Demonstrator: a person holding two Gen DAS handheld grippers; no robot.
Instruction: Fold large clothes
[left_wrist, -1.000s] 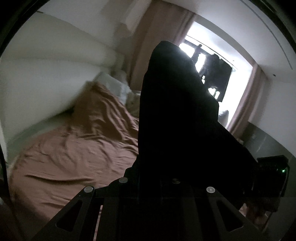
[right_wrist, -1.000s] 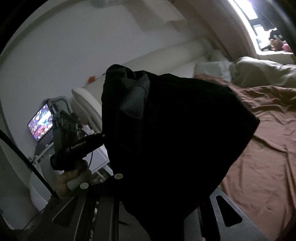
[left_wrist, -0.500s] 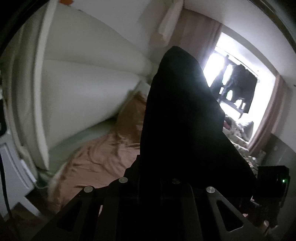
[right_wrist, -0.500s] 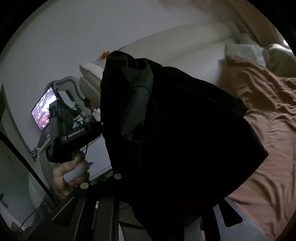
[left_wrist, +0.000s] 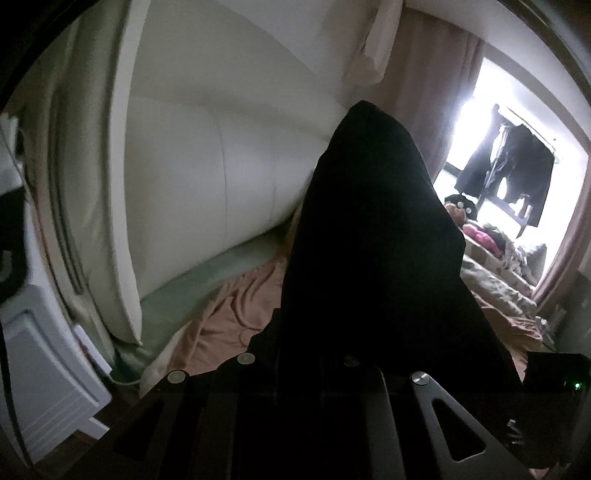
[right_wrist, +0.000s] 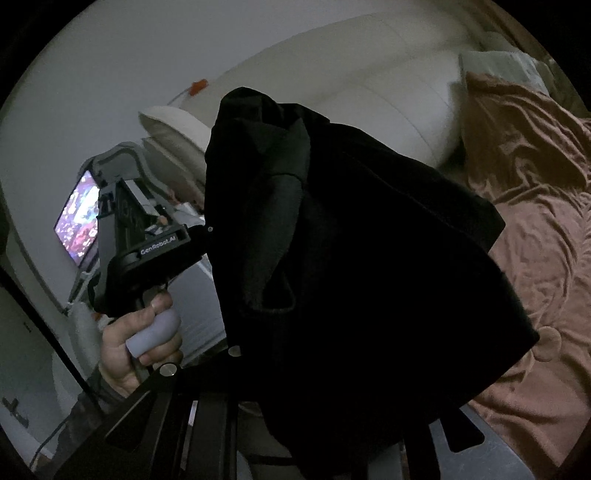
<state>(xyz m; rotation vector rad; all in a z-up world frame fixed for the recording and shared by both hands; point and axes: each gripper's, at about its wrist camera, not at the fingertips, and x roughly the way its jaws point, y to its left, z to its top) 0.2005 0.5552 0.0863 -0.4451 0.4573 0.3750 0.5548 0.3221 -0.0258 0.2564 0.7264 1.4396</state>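
A large black garment (left_wrist: 373, 258) hangs in the air and fills the middle of both wrist views (right_wrist: 351, 258). It drapes over both grippers and hides their fingers. My left gripper (left_wrist: 321, 373) is shut on one part of the cloth. My right gripper (right_wrist: 317, 369) is shut on another part. In the right wrist view the left gripper's black body (right_wrist: 147, 254) and the hand holding it show to the left of the cloth, at its edge. The garment is held above the edge of a bed with a brown sheet (right_wrist: 546, 280).
A cream padded headboard (left_wrist: 207, 177) runs along the bed's head. A white bedside cabinet (left_wrist: 40, 373) stands at the left. A bright window with dark hanging clothes (left_wrist: 513, 166) and curtains is beyond the bed. A lit screen (right_wrist: 77, 218) glows far left.
Both views have swung left, from the bed's middle toward the headboard and bedside cabinet. The garment stays held between the two grippers, and the left gripper looks closer in the right view.
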